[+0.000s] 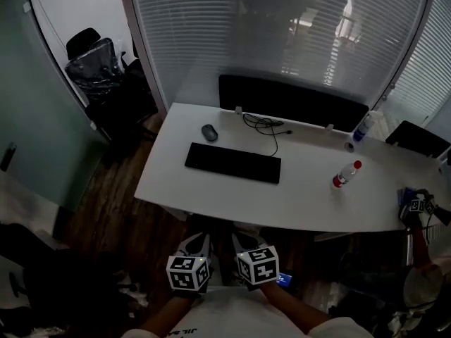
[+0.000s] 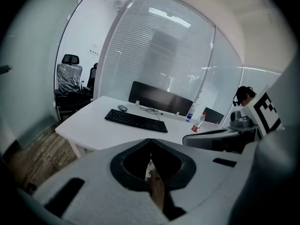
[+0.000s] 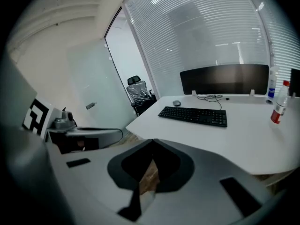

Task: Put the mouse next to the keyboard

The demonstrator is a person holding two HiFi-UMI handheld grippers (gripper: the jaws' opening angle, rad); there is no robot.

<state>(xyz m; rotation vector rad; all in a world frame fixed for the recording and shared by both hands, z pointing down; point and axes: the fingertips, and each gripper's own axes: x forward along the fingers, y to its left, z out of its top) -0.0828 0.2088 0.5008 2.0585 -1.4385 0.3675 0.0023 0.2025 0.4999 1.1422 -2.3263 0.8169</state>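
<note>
Jaws of the left gripper (image 2: 150, 141) are seen closed tip to tip, with nothing between them. Jaws of the right gripper (image 3: 152, 141) are likewise clenched and empty. Both grippers are held side by side close to the person's body, tilted downward, short of the near edge of the worktop (image 1: 303, 199) and well apart from everything on it. Dark wood floor (image 1: 106, 210) is seen below and to the left.

On the white worktop, the black keyboard (image 1: 233, 163) is laid nearest, roughly parallel to the front edge, left of centre. A clear bottle with a red cap (image 1: 345, 174) is found to the right of the keyboard, well apart from it; whether it stands or lies cannot be told.

The mouse (image 1: 209, 132) is placed beyond the keyboard's left end, near it but not touching. A loose black cable (image 1: 264, 124) is coiled behind the keyboard, to the right of the mouse. A long black panel (image 1: 292, 102) is mounted along the rear edge, and a bottle with a blue cap (image 1: 361, 128) is seen at its right end.

Grey blinds (image 1: 282, 27) are hung behind the worktop. A black office chair (image 1: 99, 69) wrapped in clear plastic is parked at far left.
</note>
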